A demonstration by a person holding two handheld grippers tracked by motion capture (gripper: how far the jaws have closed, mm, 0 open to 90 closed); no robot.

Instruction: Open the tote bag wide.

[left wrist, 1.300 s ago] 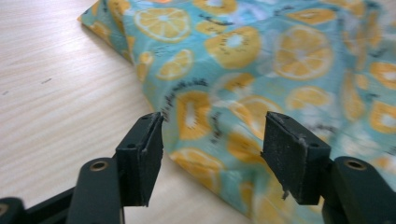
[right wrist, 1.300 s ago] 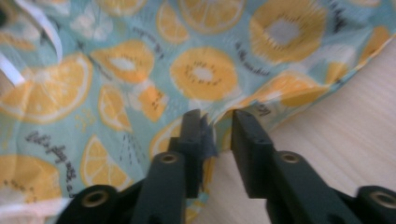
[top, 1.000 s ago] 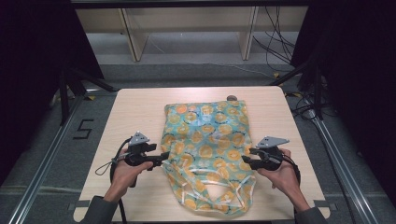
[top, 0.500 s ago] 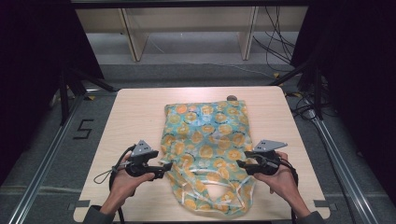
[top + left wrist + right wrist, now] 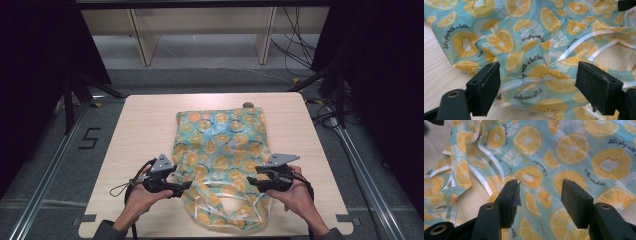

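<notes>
A teal cloth bag point(image 5: 220, 145) printed with orange and kiwi slices lies flat on the wooden table point(image 5: 140, 125), its white-trimmed handles point(image 5: 225, 205) toward the near edge. My left gripper point(image 5: 186, 187) sits at the bag's left edge near the handles, open, with the printed fabric point(image 5: 529, 50) and a white-trimmed strap between and beyond its jaws. My right gripper point(image 5: 251, 182) is at the bag's right edge, open, its jaws standing over the fabric point(image 5: 574, 152). Nothing is pinched by either one.
The table's near edge point(image 5: 215, 235) runs just under the person's hands. Bare wood lies left and right of the bag. A small dark round object point(image 5: 247, 105) rests at the bag's far edge. Metal rails point(image 5: 45, 175) flank the table.
Both grippers have moved toward the near edge along the bag's sides and closer in to its handle end. The bag has not shifted.
</notes>
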